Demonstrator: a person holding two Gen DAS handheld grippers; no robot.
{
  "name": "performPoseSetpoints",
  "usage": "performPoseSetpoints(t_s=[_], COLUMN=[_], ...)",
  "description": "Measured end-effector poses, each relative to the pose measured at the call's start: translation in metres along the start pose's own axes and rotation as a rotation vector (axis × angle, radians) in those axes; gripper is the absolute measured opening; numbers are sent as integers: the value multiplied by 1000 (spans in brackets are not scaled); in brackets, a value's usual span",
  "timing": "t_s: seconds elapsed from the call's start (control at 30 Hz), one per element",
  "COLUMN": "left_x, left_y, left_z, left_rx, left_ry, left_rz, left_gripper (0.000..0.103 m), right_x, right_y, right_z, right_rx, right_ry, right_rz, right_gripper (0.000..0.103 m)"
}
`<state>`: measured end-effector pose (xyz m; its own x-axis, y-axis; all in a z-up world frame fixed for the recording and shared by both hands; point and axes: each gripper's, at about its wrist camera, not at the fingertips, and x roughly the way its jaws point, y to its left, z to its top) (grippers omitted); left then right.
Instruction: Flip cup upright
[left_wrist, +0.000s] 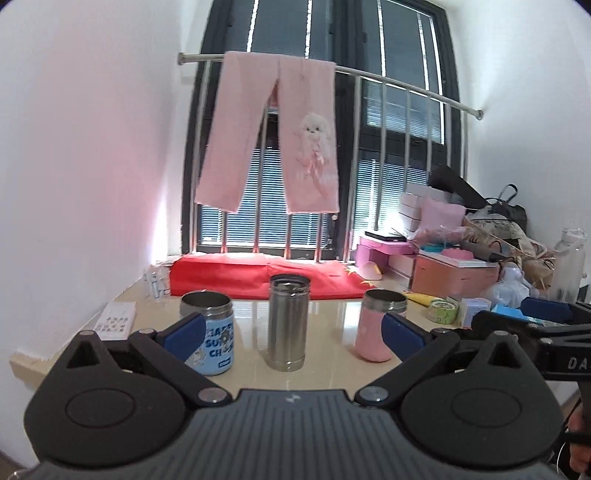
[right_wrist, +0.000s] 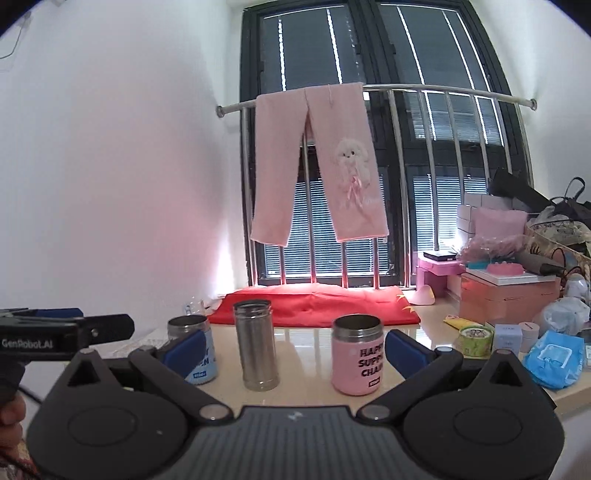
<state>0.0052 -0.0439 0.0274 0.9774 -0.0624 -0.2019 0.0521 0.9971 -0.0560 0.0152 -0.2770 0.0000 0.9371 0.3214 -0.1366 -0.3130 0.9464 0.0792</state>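
Note:
Three cups stand upright with open mouths up on the beige table: a blue cup on the left, a bare steel cup in the middle, a pink cup on the right. They also show in the right wrist view: the blue cup, the steel cup, the pink cup. My left gripper is open and empty, in front of the steel cup. My right gripper is open and empty, in front of the cups.
A red cloth lies behind the cups by the window rail, where pink trousers hang. Boxes, bags and a tape roll crowd the table's right side. A paper card lies at the left edge.

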Motion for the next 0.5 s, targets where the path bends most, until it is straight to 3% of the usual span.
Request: performPoseSetpoints(t_s=[0.5], left_x=[-7], left_y=[3], left_z=[-5], left_rx=[-11], left_ry=[-6], left_rz=[19], left_gripper=[103], right_x=[-1], right_y=[5], right_z=[-7], right_rx=[-11], right_ry=[18], right_rz=[-12], right_gripper=[103])
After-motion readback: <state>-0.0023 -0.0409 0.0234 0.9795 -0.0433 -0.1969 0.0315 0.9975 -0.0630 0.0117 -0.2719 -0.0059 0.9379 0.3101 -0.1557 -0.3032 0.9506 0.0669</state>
